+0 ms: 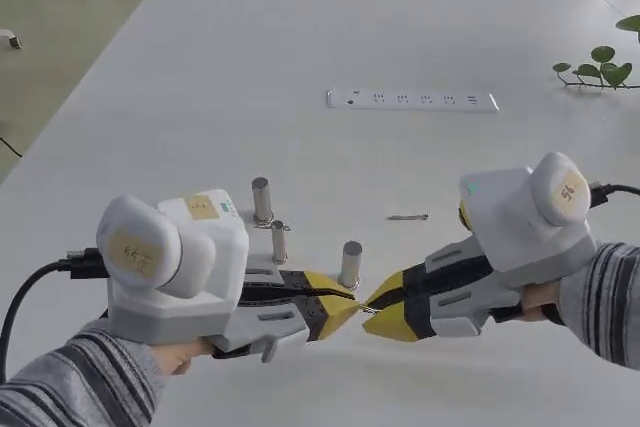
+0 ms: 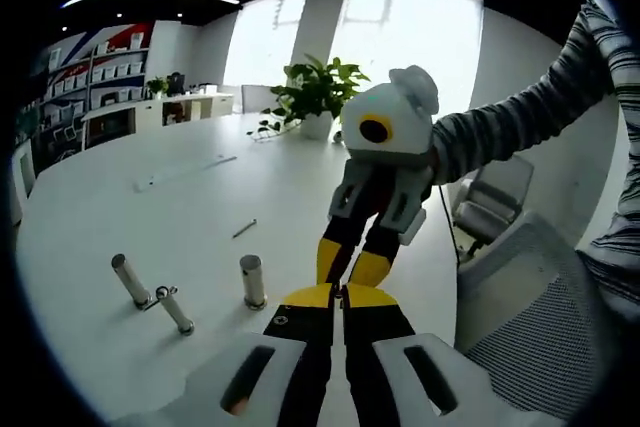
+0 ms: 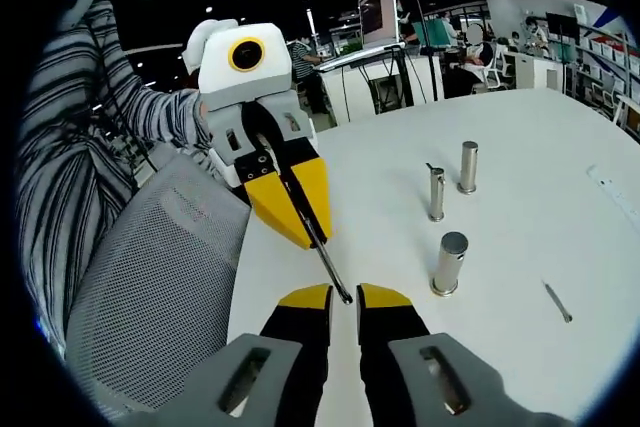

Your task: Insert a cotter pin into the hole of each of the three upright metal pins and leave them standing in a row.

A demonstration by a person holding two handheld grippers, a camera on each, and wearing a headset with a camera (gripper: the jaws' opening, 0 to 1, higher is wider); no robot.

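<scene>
Three upright metal pins stand on the white table: the far pin (image 1: 262, 200), the middle pin (image 1: 279, 242) with a cotter pin through its top, and the near pin (image 1: 351, 263). My left gripper (image 1: 350, 305) is shut on a thin cotter pin (image 3: 325, 262), which sticks out toward my right gripper (image 1: 372, 307). In the right gripper view the pin's free end lies between the right jaws, which stand slightly apart. The two grippers meet tip to tip just in front of the near pin (image 3: 450, 262). A loose cotter pin (image 1: 408, 217) lies flat to the right of the metal pins.
A white power strip (image 1: 412, 99) lies across the table's middle, farther back. A green plant (image 1: 600, 67) reaches in at the far right edge. A grey mesh chair (image 3: 150, 277) sits at the table's near side.
</scene>
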